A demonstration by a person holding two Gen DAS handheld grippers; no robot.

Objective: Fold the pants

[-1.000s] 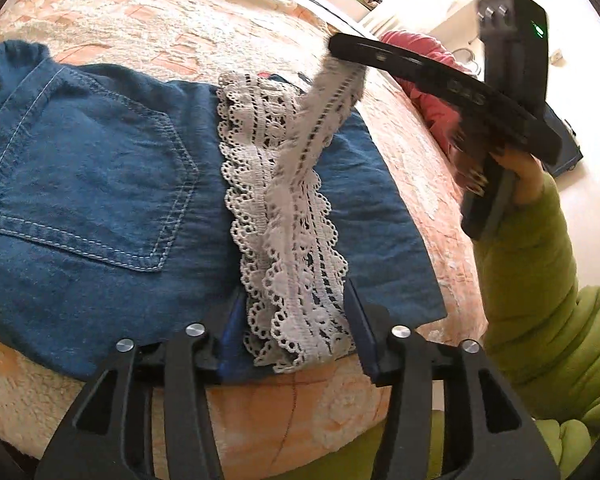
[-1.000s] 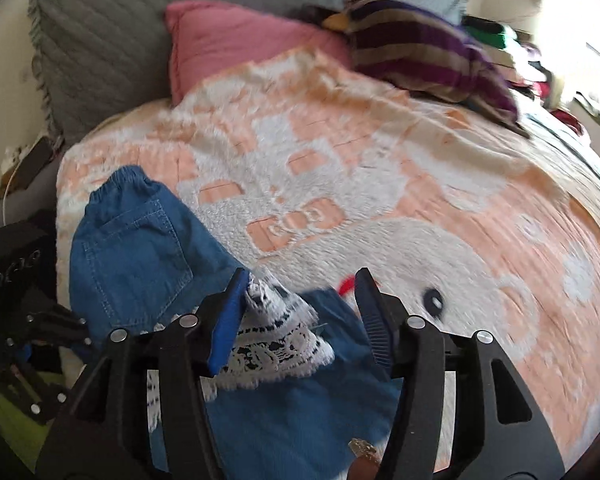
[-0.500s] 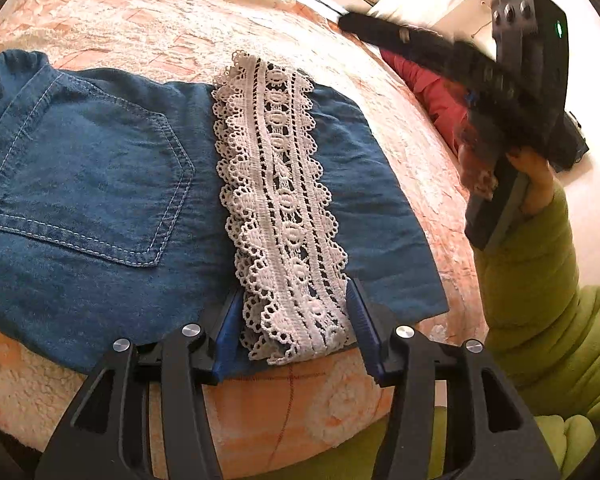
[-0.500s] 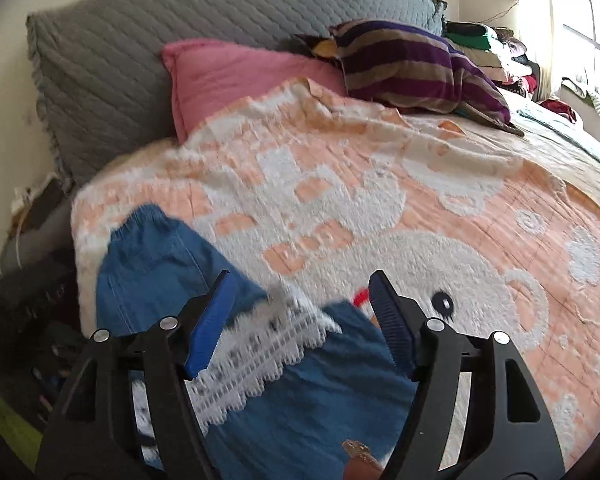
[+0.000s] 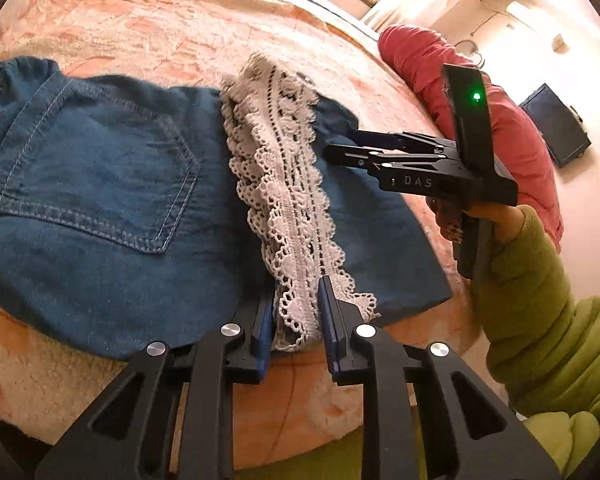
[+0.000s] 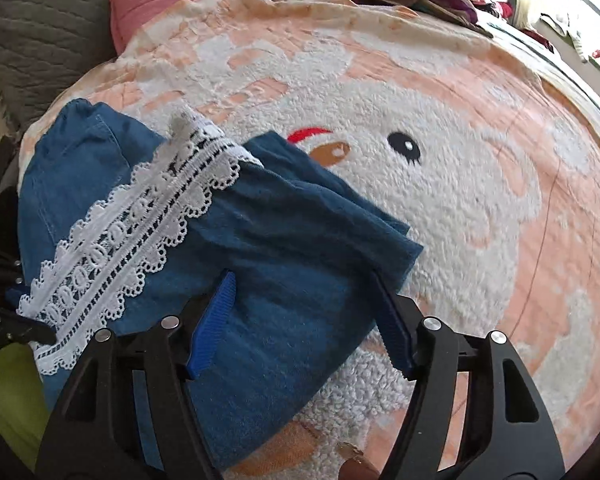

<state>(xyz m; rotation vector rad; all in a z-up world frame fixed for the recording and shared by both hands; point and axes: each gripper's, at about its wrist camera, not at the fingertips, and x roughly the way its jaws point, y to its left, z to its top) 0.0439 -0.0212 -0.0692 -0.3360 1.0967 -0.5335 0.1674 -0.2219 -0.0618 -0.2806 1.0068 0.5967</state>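
Denim pants [image 5: 100, 208], one pair, lie flat on the bed [image 6: 460, 208] with one lace band [image 5: 284, 208] across them. Since the earlier frames your left gripper [image 5: 296, 320] has been closing its fingers and now pinches the near end of the lace band. Your right gripper [image 6: 304, 320] has dropped from above the lace band to the denim beside it; its fingers stand wide, straddling a leg fold, gripping nothing.
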